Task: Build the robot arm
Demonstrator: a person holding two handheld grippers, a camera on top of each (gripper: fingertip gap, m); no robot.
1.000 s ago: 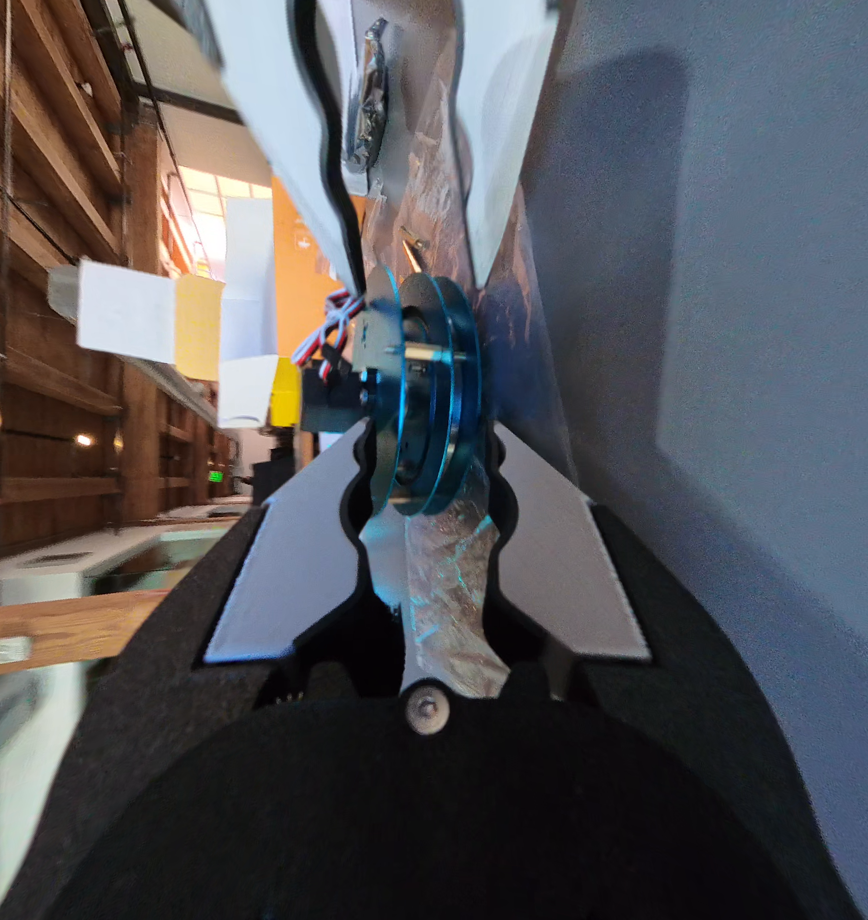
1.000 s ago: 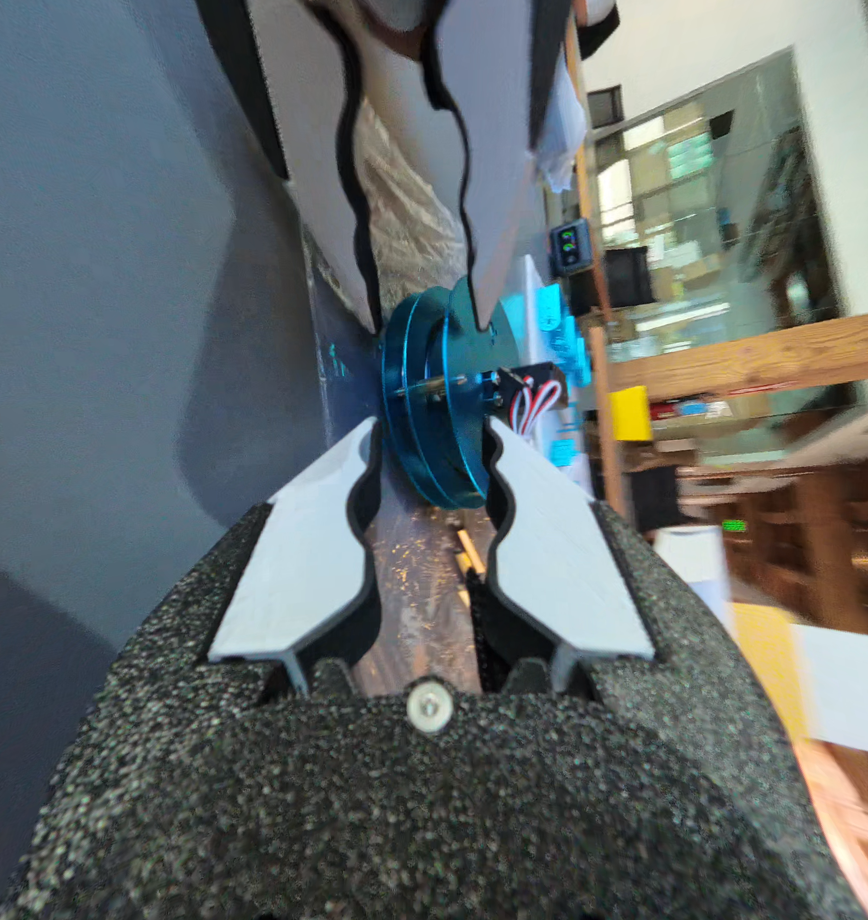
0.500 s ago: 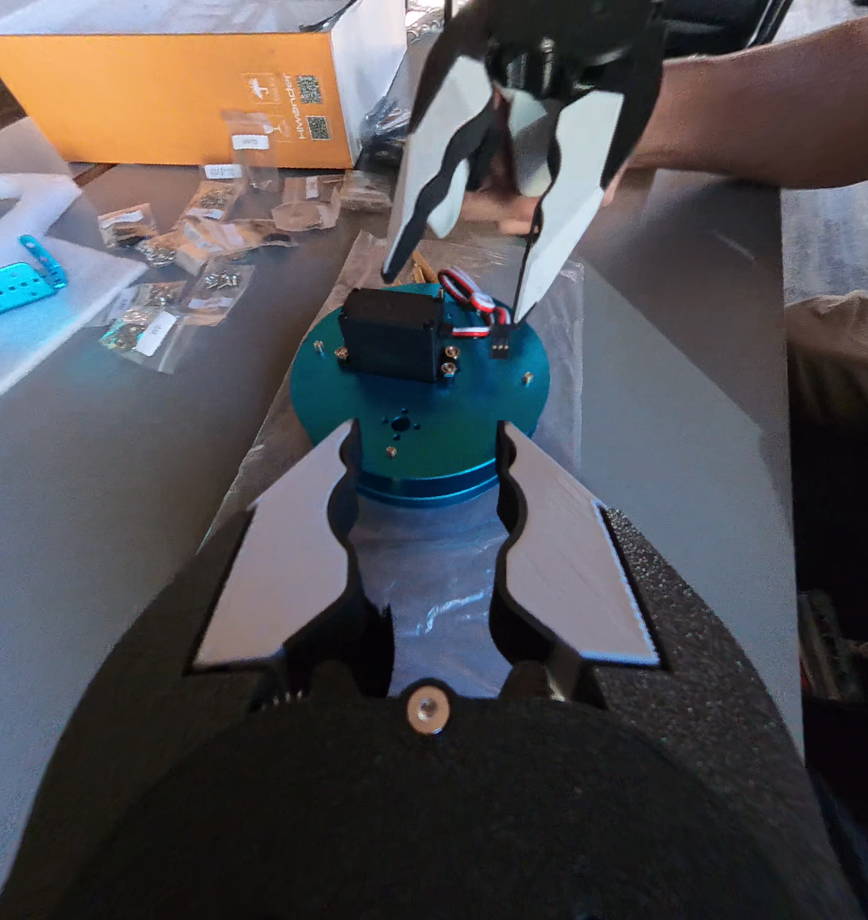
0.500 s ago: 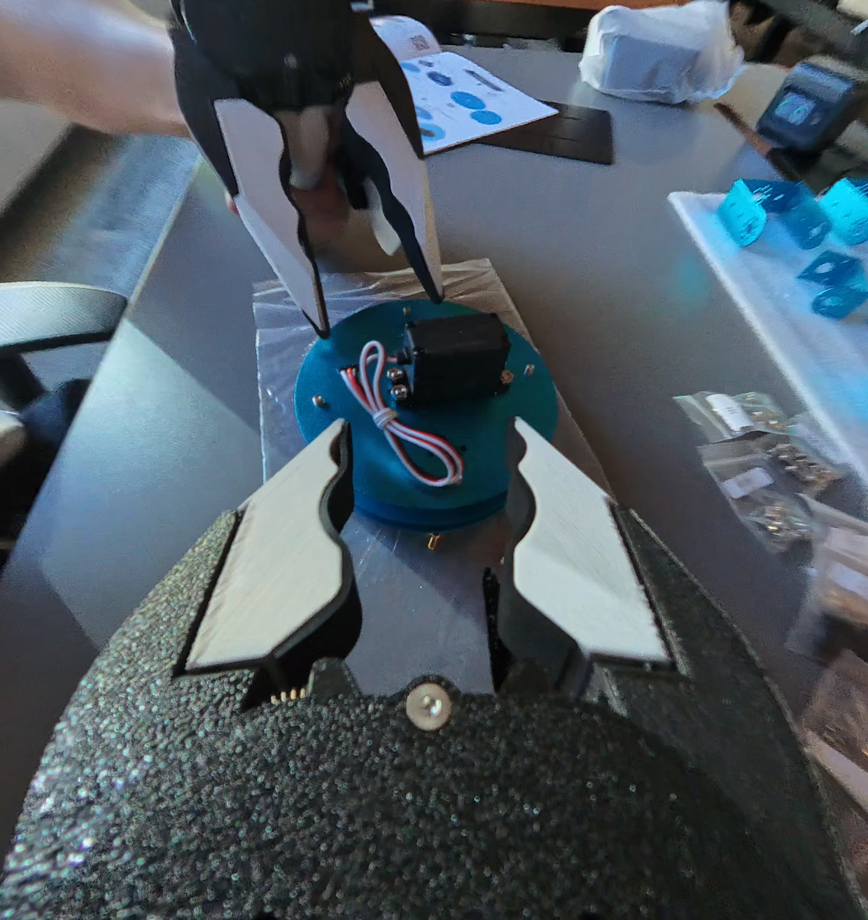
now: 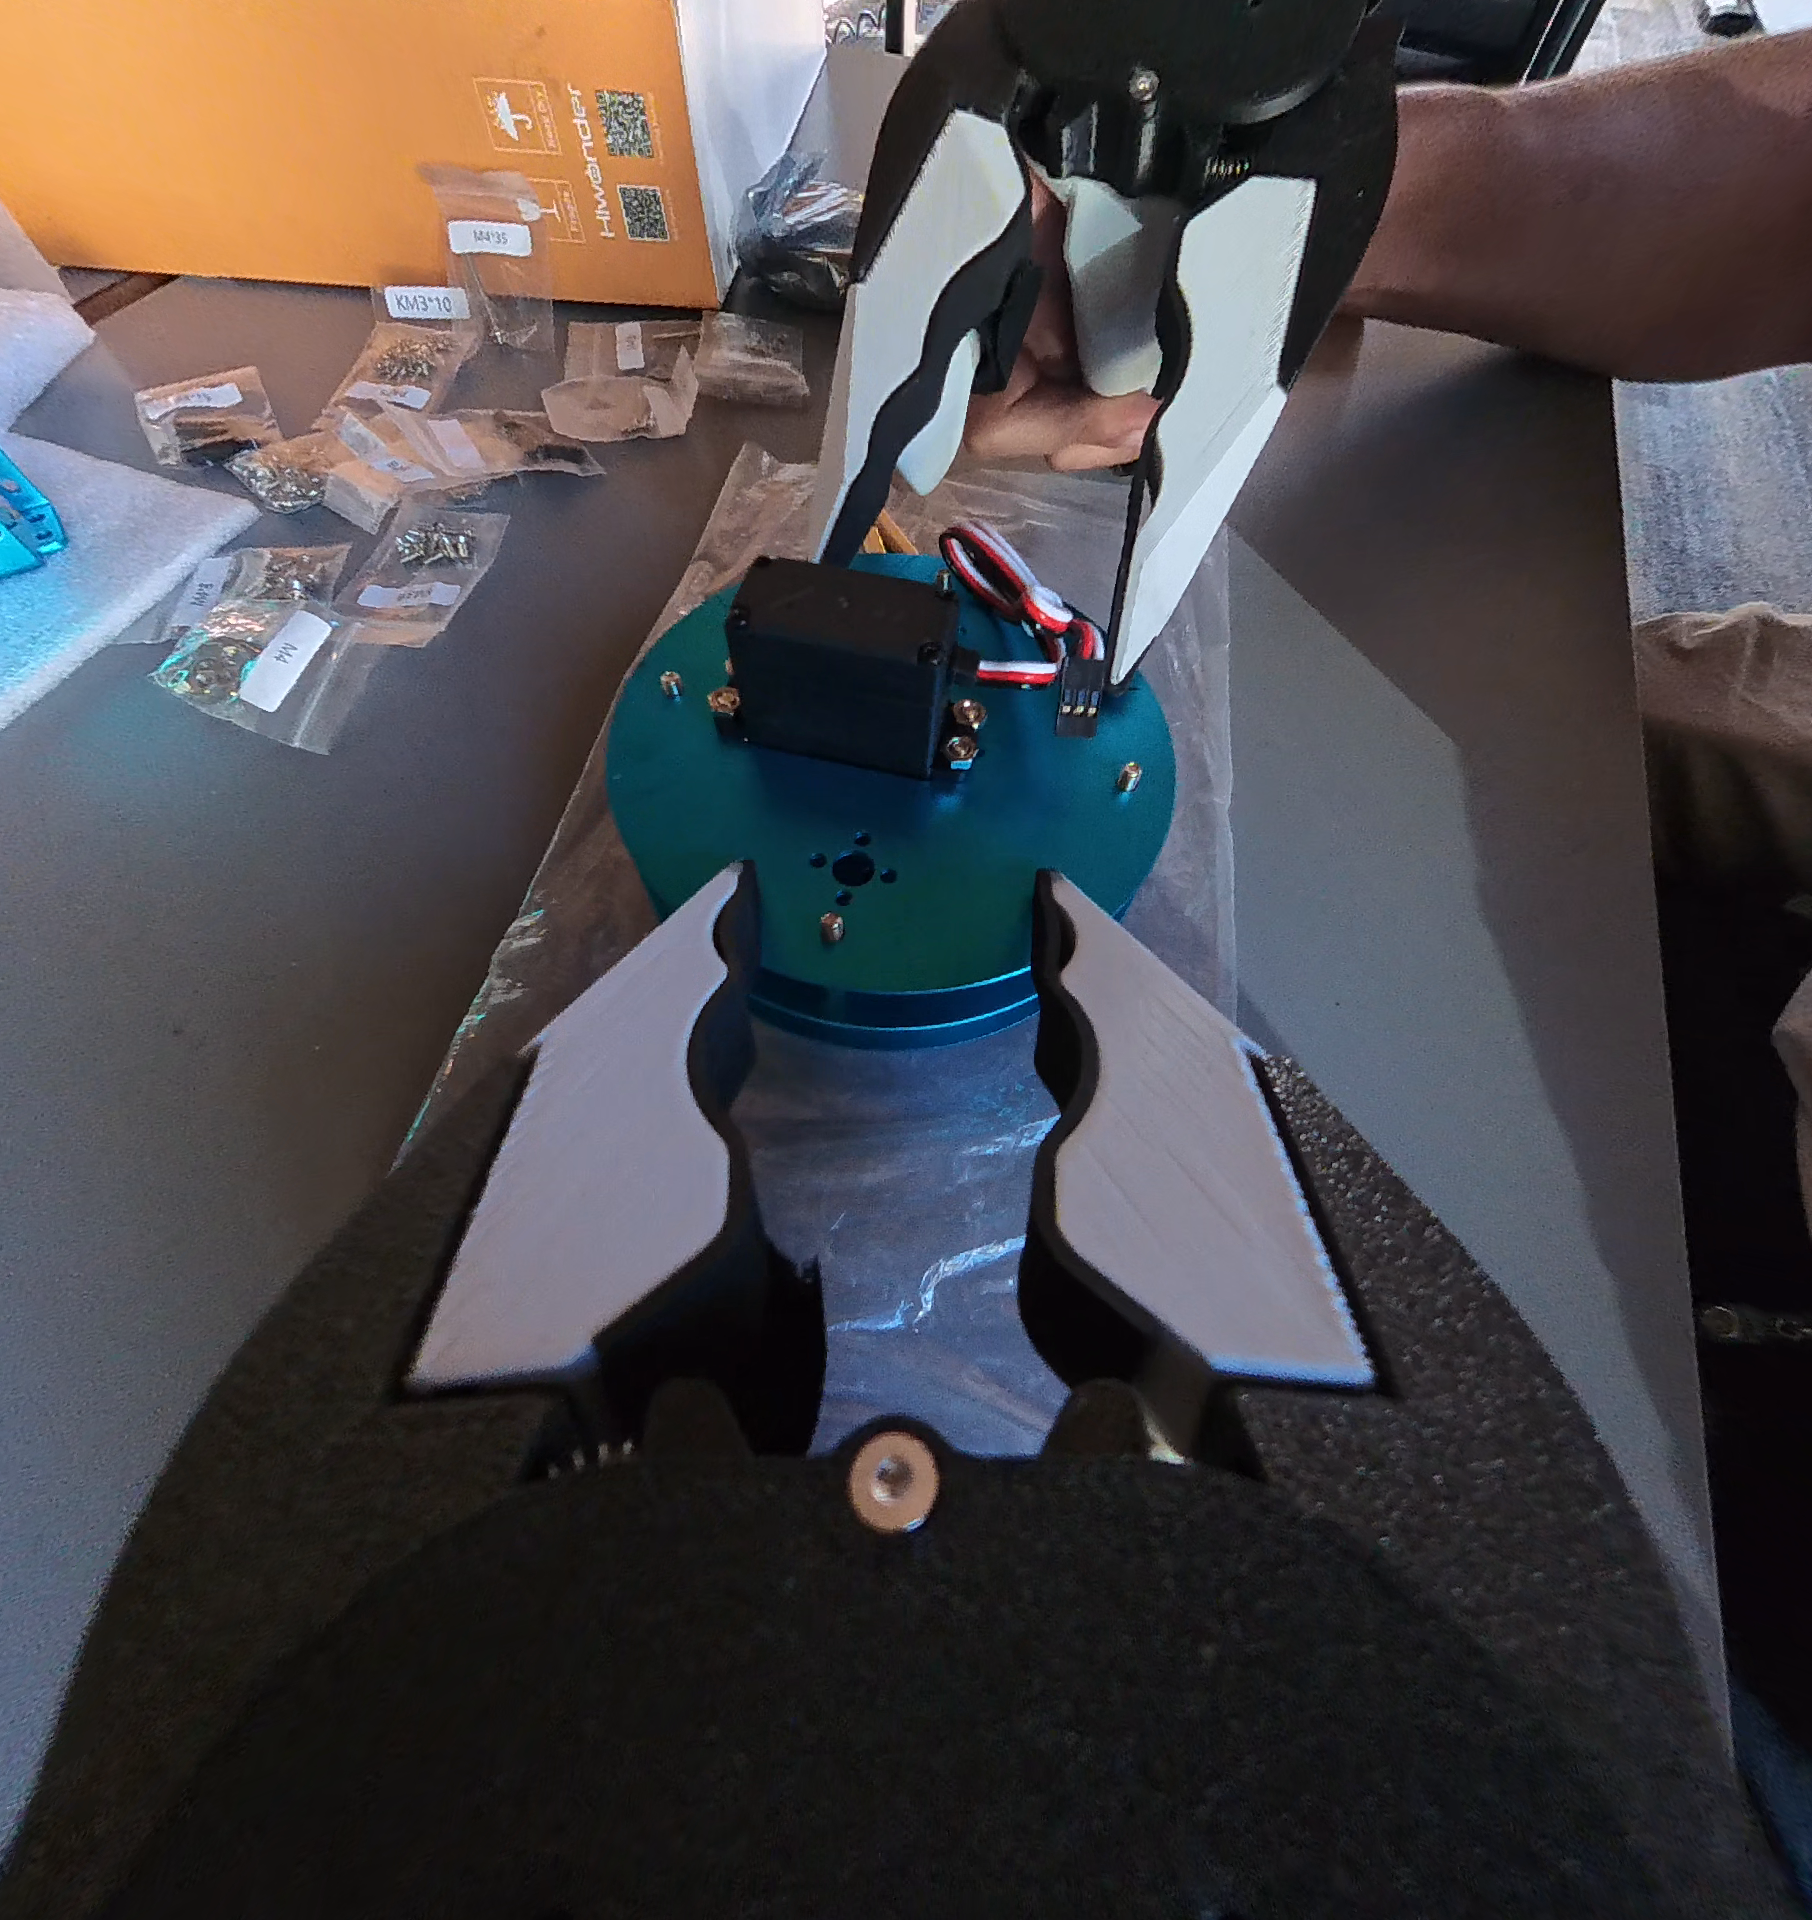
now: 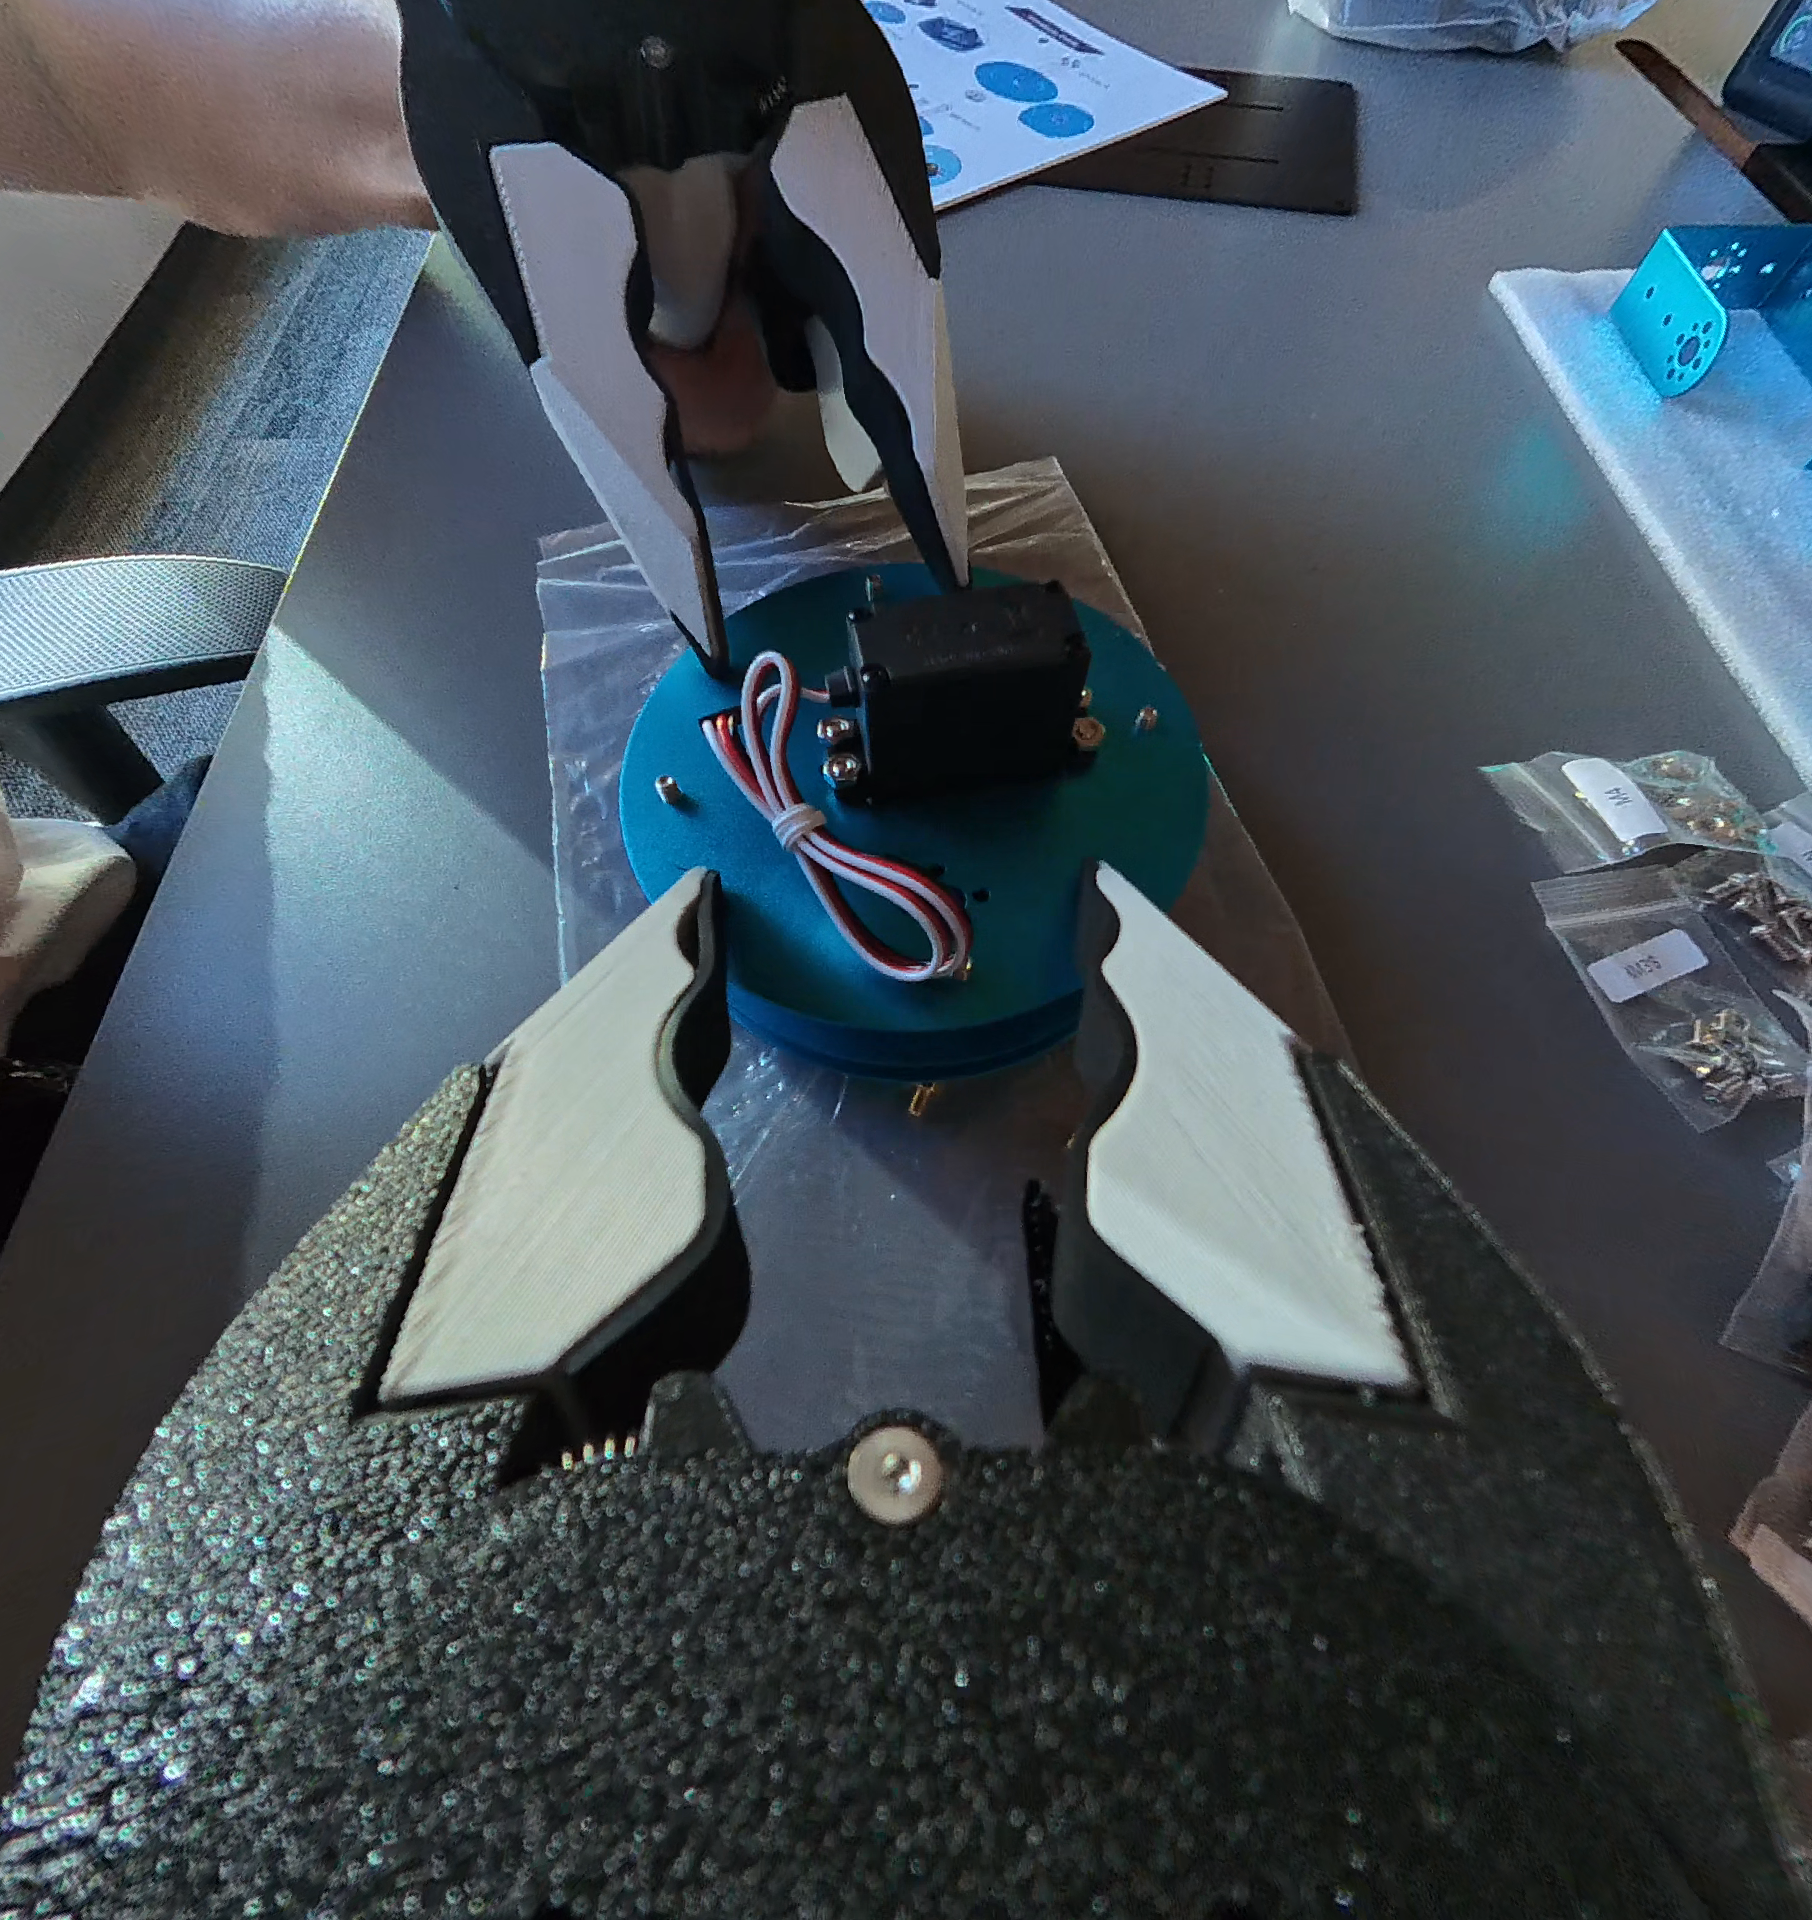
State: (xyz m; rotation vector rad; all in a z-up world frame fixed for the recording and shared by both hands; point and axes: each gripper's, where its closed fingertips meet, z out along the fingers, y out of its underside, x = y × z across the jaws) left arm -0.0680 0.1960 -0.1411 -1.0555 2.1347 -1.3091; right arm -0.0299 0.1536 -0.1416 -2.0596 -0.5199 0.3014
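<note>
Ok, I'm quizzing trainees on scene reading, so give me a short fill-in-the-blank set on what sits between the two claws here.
1. The black servo is bolted on top of a round ____ disc.
2. The disc rests on a sheet of clear ____ on the grey table.
3. The bundled servo cable is red, white and ____.
4. Behind the bags of screws stands an ____ box.

Missing words: blue; plastic; brown; orange
</note>
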